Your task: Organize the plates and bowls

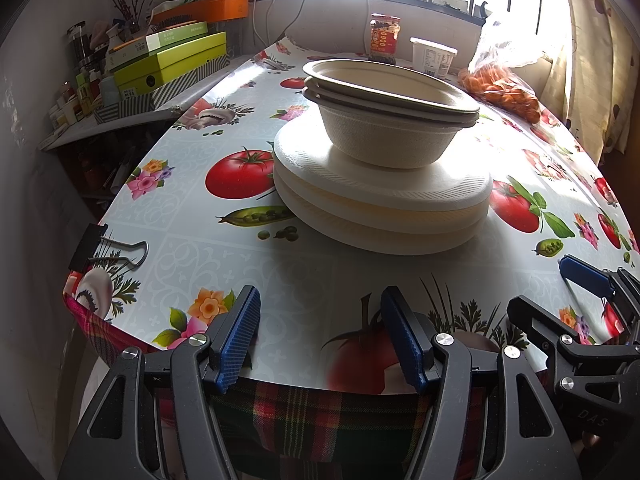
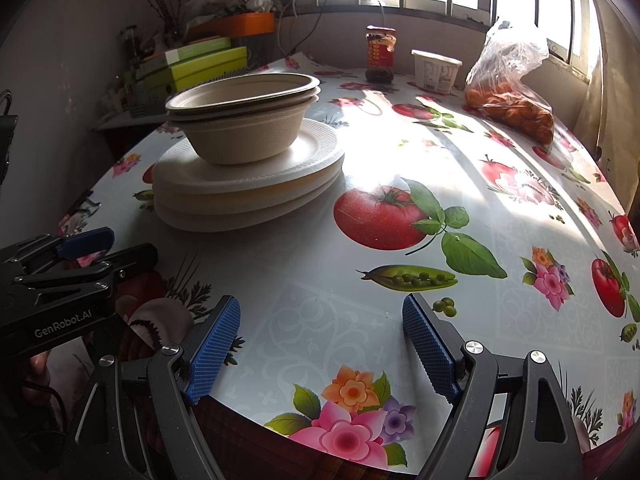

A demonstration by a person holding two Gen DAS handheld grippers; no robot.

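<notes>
Left wrist view: three nested bowls [image 1: 390,114] are being carried on a pile of three plates [image 1: 380,208], which is resting on the patterned tablecloth [image 1: 224,264]. Beyond the plates, one jar [image 1: 385,38], one white tub [image 1: 433,56] and one bag of oranges [image 1: 500,84] are being lit by the window. Nearer than the plates, the left gripper [image 1: 320,338] and the right gripper [image 2: 320,344] are being held wide apart, with nothing gripped or touched.
</notes>
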